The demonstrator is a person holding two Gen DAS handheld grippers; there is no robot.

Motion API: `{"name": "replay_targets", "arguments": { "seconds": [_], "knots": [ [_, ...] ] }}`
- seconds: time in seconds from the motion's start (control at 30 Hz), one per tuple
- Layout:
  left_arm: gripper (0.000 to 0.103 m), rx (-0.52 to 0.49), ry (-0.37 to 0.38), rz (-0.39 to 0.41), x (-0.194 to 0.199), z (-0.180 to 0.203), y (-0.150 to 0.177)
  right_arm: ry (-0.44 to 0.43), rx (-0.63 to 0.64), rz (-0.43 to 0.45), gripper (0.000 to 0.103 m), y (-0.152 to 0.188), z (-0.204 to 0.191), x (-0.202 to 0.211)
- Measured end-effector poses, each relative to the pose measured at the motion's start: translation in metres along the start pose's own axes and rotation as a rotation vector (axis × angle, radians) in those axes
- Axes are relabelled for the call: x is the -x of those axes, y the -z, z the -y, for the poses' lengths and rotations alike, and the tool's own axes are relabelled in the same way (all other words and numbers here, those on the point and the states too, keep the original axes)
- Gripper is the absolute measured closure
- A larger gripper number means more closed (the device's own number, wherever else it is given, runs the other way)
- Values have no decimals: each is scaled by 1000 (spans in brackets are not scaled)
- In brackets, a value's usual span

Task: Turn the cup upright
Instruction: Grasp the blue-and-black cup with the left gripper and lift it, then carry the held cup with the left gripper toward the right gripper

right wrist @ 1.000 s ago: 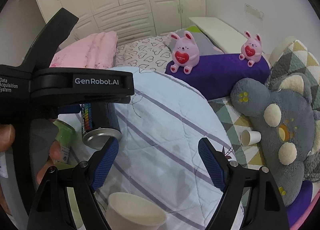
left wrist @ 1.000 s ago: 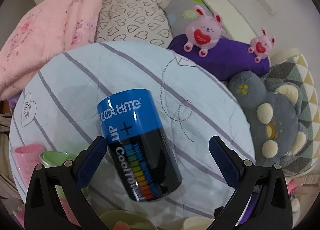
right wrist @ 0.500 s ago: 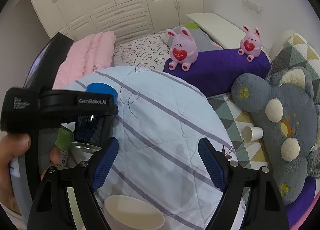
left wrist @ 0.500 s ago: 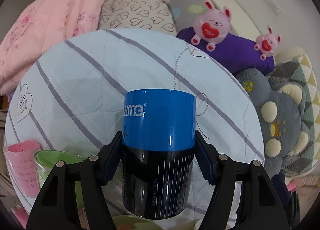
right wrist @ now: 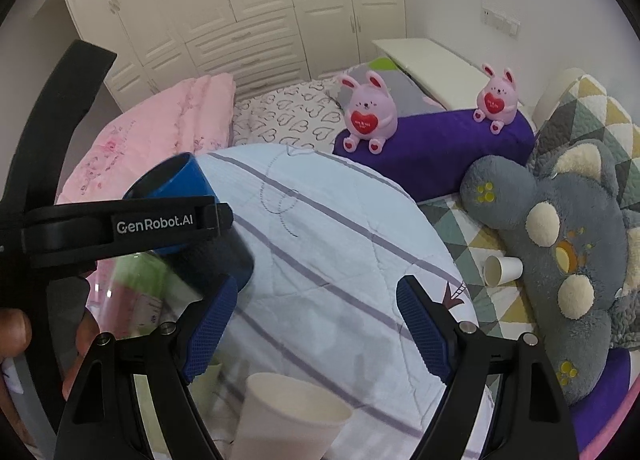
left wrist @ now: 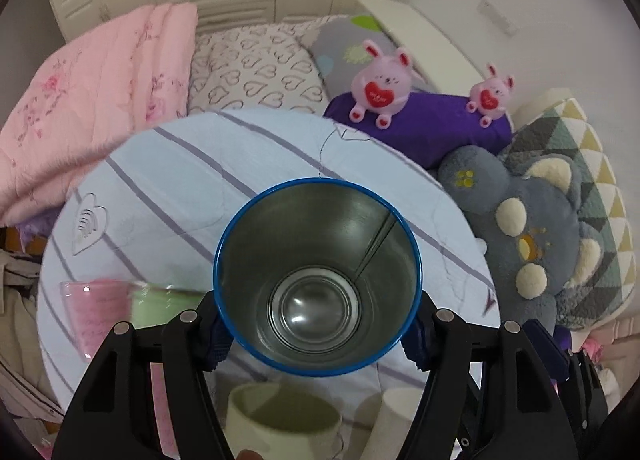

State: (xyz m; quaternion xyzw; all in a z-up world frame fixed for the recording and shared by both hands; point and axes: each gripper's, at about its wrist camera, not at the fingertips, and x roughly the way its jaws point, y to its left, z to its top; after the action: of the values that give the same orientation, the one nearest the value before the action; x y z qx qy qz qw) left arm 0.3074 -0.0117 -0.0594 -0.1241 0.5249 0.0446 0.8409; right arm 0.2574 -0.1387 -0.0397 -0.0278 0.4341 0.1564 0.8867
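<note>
My left gripper (left wrist: 316, 334) is shut on a blue and black metal cup (left wrist: 316, 276). The cup is held above the round table and tilted so that its open mouth faces the left wrist camera, showing the steel inside and bottom. In the right wrist view the same cup (right wrist: 180, 184) leans with its mouth up and to the left, clamped by the left gripper's black body (right wrist: 120, 226). My right gripper (right wrist: 316, 324) is open and empty, over the table to the right of the cup.
The round table (left wrist: 168, 180) has a pale blue striped cloth. Pink (left wrist: 94, 312) and green (left wrist: 156, 306) cups stand at its left, white paper cups (right wrist: 292, 416) at its near edge. Another paper cup (right wrist: 502, 270) lies on the bed by a grey plush (right wrist: 560, 236).
The left gripper closed on the cup, which lay on its side, lifted it and turned it. Its mouth now faces the left camera. The right gripper stayed open and rose a little.
</note>
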Motion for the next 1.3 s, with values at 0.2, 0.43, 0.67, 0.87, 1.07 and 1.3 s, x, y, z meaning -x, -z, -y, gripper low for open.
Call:
{"name": "replay_targets", "arguments": {
  "seconds": [0.2, 0.43, 0.67, 0.87, 1.07, 1.3],
  "knots": [
    [35, -27, 27, 67, 48, -7, 23, 16, 2, 48, 20, 10, -14, 34],
    [35, -60, 25, 124, 108, -34, 66, 17, 9, 97, 20, 38, -44, 79],
    [35, -90, -7, 145, 157, -86, 129, -1, 37, 122, 20, 80, -80, 109],
    [35, -171, -46, 78, 172, -125, 183, -62, 49, 102, 20, 123, -112, 120],
    [35, -293, -45, -77, 147, -136, 229, -65, 76, 61, 20, 161, -135, 118],
    [34, -367, -31, -174, 75, -108, 236, -36, 30, -28, 20, 185, -127, 96]
  ]
}}
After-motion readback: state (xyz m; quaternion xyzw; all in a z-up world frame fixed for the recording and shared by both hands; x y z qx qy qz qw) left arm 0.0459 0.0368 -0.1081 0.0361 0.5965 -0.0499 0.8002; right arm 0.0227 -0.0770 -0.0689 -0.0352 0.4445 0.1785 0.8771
